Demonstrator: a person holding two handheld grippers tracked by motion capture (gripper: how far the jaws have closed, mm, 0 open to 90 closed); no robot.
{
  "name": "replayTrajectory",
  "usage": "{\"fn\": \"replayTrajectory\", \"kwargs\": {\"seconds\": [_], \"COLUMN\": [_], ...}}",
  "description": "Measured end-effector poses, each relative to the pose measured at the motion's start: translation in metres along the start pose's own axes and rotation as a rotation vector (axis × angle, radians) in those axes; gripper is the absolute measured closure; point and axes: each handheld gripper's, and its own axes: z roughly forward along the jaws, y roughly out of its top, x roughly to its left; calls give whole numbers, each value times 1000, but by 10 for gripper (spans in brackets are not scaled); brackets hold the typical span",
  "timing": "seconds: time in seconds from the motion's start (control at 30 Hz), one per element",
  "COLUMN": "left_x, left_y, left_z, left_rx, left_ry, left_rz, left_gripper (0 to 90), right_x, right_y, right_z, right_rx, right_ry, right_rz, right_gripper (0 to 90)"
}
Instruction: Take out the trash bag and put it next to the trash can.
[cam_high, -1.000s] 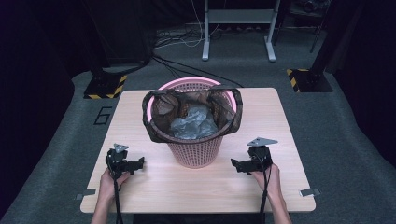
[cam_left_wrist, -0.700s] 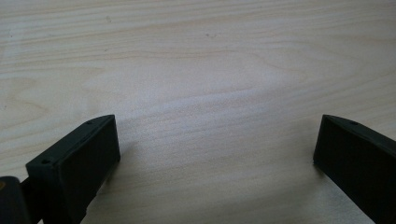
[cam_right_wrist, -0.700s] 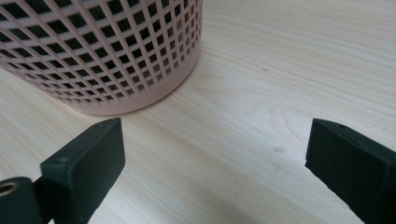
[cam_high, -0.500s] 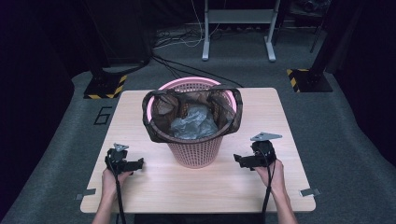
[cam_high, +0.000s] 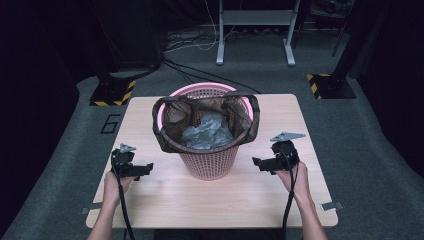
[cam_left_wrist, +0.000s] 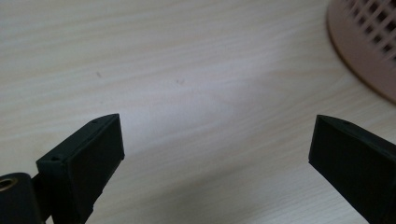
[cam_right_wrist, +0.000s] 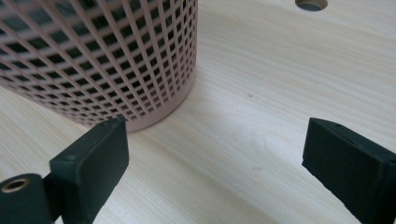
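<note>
A pink lattice basket (cam_high: 209, 161) stands in the middle of the wooden table (cam_high: 190, 200). A dark brown bag lines it, its edge folded over the rim (cam_high: 165, 131), and crumpled grey plastic (cam_high: 207, 131) lies inside. To the basket's left my left gripper (cam_high: 146, 168) is held low over the table, open and empty. Its own view has bare wood between the jaws (cam_left_wrist: 212, 149) and the basket's base (cam_left_wrist: 362, 51) at the top right. On the other side my right gripper (cam_high: 257, 163) is open and empty too, pointing at the basket wall (cam_right_wrist: 107, 60).
A round hole (cam_right_wrist: 311, 4) pierces the tabletop beyond the right gripper. A metal stand (cam_high: 254, 30) and cables lie on the grey floor behind the table. Black bases with yellow hazard stripes (cam_high: 114, 92) sit on the floor at both far corners.
My right gripper has risen slightly and shifted a little away from the basket. The left gripper has barely moved.
</note>
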Motion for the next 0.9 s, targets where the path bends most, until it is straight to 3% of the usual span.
{"fn": "replayTrajectory", "kwargs": {"seconds": [0.2,0.37,0.67,0.9], "left_x": [5,10,26,26], "left_y": [35,51,58,64], "left_z": [-25,-39,-38,-39], "left_rx": [-33,-58,-16,-17], "left_ry": [-3,-2,-32,-42], "left_rz": [18,19,-13,-12], "left_gripper": [33,34,35,37], "right_x": [-4,0,1,-1], "right_y": [22,36,54,61], "right_z": [-14,-21,-29,-30], "right_rx": [-15,-18,-23,-18], "right_ry": [12,8,-8,-2], "right_rz": [0,0,4,15], "right_gripper": [63,64,66,72]}}
